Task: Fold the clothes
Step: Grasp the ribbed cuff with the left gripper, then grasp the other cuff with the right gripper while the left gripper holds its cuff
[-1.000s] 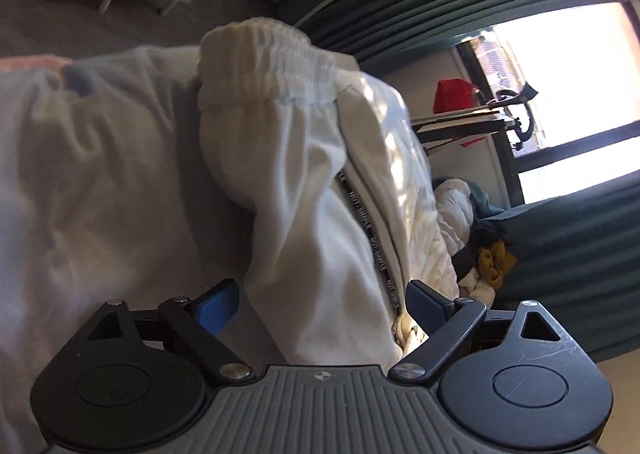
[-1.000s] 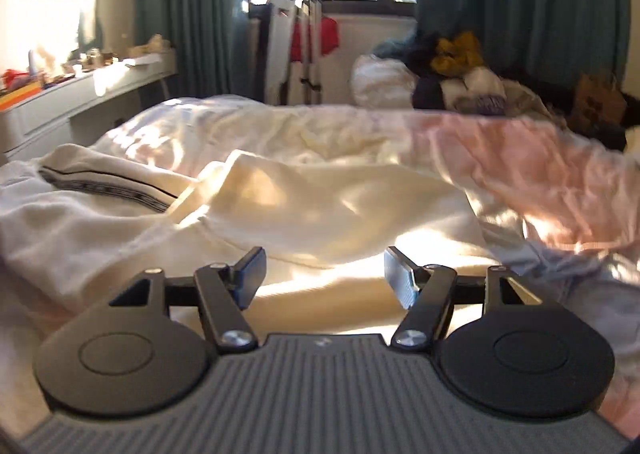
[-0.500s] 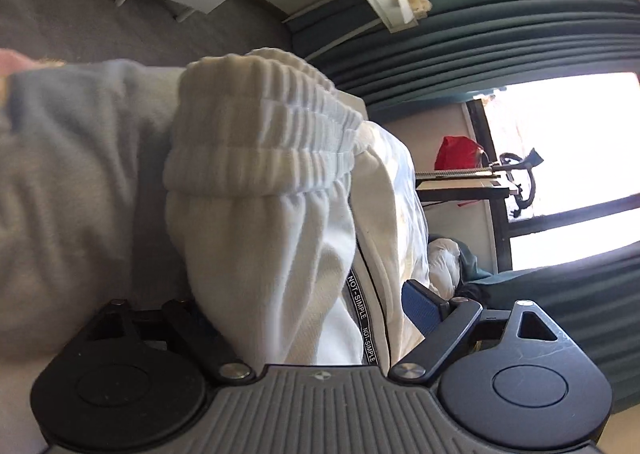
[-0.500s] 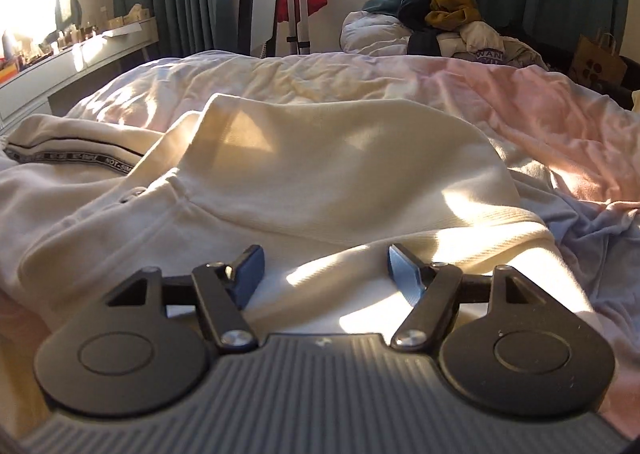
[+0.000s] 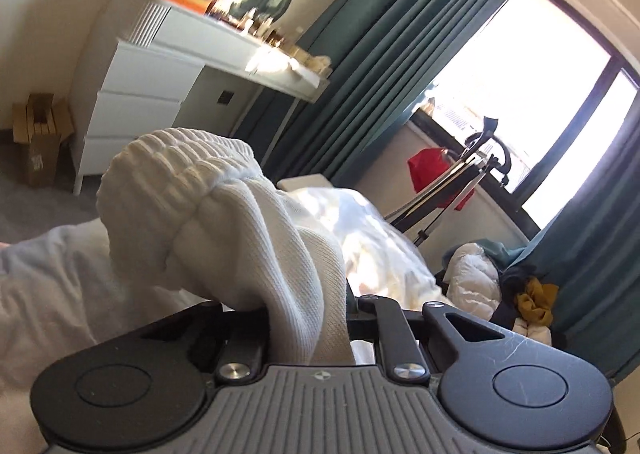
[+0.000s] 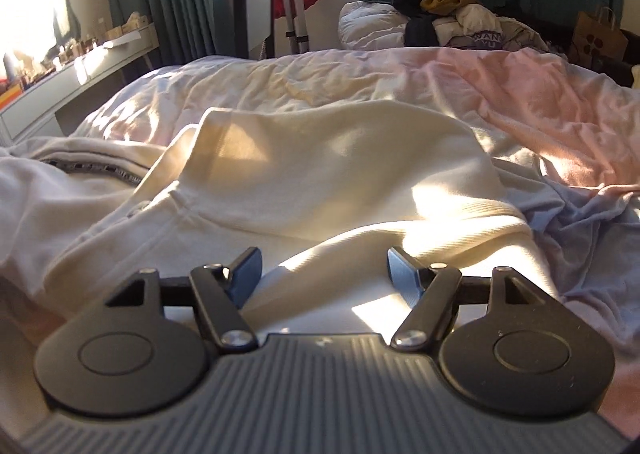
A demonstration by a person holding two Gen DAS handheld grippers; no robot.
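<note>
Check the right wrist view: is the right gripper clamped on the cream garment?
No, the right gripper hangs open above the cream garment, blue pads spread wide.

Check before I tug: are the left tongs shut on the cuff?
Shut. In the left view the left tongs pinch the white garment just below its ribbed cuff, and the cloth bunches up out of them.

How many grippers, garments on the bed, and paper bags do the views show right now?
Grippers: 2 (left gripper, jaws shut on the white sweatshirt; right gripper, jaws open)
Garments on the bed: 1
Paper bags: 1 (brown paper bag)
Total: 4
</note>
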